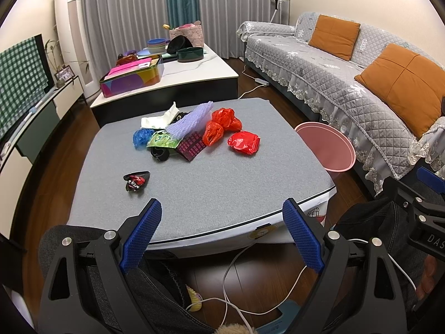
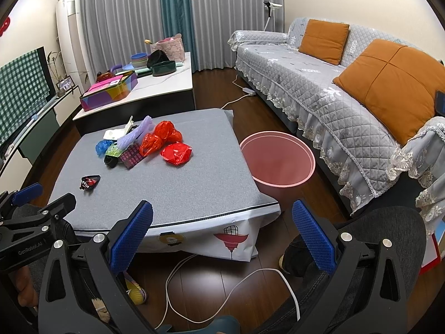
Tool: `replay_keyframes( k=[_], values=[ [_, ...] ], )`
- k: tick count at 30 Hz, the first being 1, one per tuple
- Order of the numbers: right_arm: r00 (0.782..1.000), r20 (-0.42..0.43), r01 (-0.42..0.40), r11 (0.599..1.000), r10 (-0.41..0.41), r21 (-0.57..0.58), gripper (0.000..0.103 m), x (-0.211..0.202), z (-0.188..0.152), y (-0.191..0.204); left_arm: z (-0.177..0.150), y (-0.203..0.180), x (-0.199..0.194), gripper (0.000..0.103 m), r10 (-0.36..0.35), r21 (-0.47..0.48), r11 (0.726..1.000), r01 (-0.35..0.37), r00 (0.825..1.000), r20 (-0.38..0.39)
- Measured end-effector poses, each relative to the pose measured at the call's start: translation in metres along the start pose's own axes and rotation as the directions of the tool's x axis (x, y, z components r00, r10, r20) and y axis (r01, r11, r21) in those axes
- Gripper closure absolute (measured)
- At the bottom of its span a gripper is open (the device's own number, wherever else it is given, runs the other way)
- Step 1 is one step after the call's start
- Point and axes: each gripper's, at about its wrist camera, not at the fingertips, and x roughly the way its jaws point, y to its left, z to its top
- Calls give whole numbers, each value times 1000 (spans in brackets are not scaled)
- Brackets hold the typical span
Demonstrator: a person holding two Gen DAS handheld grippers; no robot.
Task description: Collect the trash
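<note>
A pile of trash lies on the far half of the grey table [image 1: 222,183]: red plastic bags [image 1: 244,142], a purple foam net [image 1: 192,121], a blue bag [image 1: 141,137], a green wrapper [image 1: 162,140], a dark pink grid packet [image 1: 191,146] and white packaging [image 1: 157,119]. A small black and red wrapper [image 1: 136,181] lies alone nearer me. The pile [image 2: 144,142] and lone wrapper [image 2: 89,183] also show in the right wrist view. A pink bin [image 2: 276,161] stands on the floor right of the table. My left gripper [image 1: 222,236] and right gripper [image 2: 222,239] are open and empty, before the table's near edge.
A grey sofa [image 2: 333,89] with orange cushions runs along the right. A white coffee table [image 1: 178,75] with boxes and bowls stands behind the grey table. White cables [image 2: 222,286] trail on the wood floor below me. A TV cabinet [image 1: 33,122] lines the left wall.
</note>
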Motion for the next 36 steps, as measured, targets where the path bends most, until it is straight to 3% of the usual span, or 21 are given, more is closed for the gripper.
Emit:
replay_keyframes(
  k=[36],
  values=[
    [1000, 0, 1, 1000, -1, -1, 5, -1, -4, 0, -9, -10, 1, 17, -5, 0, 1000, 5, 1000, 0]
  ],
)
